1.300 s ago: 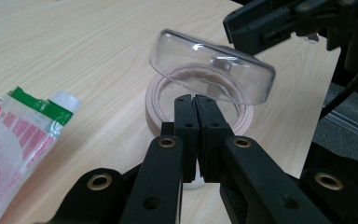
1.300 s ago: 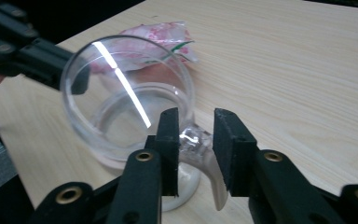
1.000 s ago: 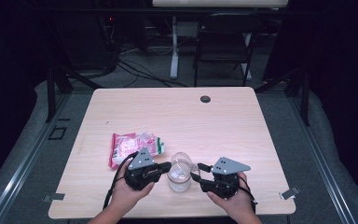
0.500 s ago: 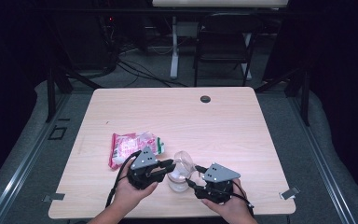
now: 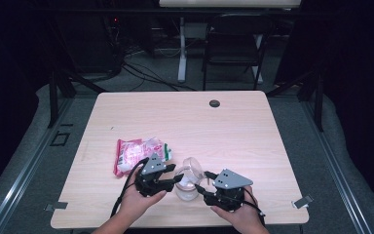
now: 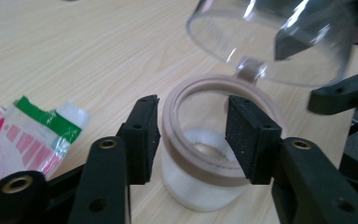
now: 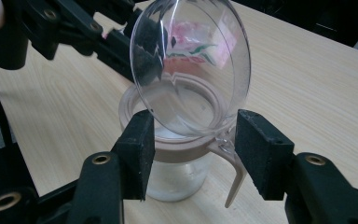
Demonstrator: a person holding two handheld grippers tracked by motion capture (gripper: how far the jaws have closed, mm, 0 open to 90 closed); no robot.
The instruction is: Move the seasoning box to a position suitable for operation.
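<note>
**Both my grippers at the open jar**

From the high view, I have the clear jar (image 5: 187, 184) standing near the front edge of the table (image 5: 253, 131), between my left gripper (image 5: 177, 179) and my right gripper (image 5: 200, 182). A red, white and green packet (image 5: 139, 153) lies just behind my left hand.

In the left gripper view, my left gripper (image 6: 192, 135) has its jaws on either side of the jar's tan rim (image 6: 200, 88). They sit close to the collar, but I cannot tell whether the pads press on it. The clear lid (image 6: 270, 37) stands tilted up behind the mouth. White contents lie in the bottom of the jar.

In the right gripper view, my right gripper (image 7: 195, 154) straddles the jar (image 7: 177, 172) at the collar, jaws apart, with a gap showing beside each pad. The hinged lid (image 7: 191, 65) stands swung up over the mouth, and a tan clasp (image 7: 233, 177) hangs down by the right-hand jaw.
</note>
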